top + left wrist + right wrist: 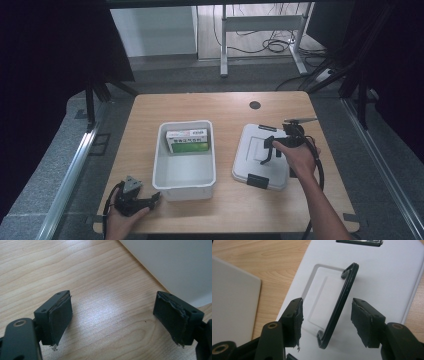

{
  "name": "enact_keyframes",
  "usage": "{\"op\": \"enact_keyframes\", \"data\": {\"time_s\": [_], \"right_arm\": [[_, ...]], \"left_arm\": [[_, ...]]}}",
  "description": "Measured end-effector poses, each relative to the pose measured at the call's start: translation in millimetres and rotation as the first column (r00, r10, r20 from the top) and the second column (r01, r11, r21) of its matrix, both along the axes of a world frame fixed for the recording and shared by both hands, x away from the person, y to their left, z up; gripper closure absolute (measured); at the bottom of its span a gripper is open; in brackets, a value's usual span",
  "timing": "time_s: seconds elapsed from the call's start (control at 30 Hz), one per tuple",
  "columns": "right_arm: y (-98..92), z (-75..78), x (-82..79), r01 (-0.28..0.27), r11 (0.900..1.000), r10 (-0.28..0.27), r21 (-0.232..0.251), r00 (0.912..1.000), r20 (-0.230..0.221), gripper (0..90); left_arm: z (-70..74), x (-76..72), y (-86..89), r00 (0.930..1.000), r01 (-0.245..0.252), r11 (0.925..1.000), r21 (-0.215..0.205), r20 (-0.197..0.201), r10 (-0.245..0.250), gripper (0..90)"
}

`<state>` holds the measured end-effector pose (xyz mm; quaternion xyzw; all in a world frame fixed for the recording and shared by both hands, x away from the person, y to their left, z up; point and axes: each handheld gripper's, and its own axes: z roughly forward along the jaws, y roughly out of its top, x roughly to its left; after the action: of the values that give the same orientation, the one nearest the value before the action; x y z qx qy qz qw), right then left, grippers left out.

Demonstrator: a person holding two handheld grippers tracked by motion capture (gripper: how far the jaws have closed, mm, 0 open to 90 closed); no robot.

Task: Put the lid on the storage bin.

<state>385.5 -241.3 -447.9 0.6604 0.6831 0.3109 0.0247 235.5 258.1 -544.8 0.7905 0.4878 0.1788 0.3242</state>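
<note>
A white lid [260,156] is lying flat on the right half of the wooden table [225,105], just beside a white bin [186,179], and its black handle [339,305] is being stood upright from a recess in the lid's middle. In the right gripper view the handle is being straddled by the right gripper [326,320], whose jaws are being held apart, one on each side of the bar; whether either pad is touching it cannot be told. A black latch [257,180] is being shown at the lid's near edge. Inside the bin, a green and white box [187,140] is being leaned at the far wall. At the near left corner of the table, just beside the bin, the left gripper [112,315] is being held low over bare wood, jaws wide apart with nothing between them.
</note>
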Motion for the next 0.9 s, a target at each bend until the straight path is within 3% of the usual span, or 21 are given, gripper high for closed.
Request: {"op": "enact_keyframes", "data": {"time_s": [0.3, 0.7, 0.9], "right_arm": [[-2.0, -8.0, 9.7, 0.002, 1.000, -0.002, -0.021, 0.9997, -0.024, 46.3], [-2.4, -17.6, 23.1, 0.044, 0.999, -0.041, 0.022, 0.9897, -0.137, 64.4], [-2.2, -20.9, 26.3, 0.054, 0.998, -0.051, 0.012, 0.9808, -0.188, 76.1]], "left_arm": [[0.0, 0.2, -0.1, 1.0000, 0.001, 1.0000, 0.001, 0.000, -0.001, 15.4], [0.0, 0.7, -0.5, 1.0000, 0.001, 1.0000, 0.000, 0.000, -0.001, 15.3], [-0.1, 1.2, -0.7, 1.0000, 0.003, 1.0000, 0.000, 0.000, -0.003, 15.2]]}}
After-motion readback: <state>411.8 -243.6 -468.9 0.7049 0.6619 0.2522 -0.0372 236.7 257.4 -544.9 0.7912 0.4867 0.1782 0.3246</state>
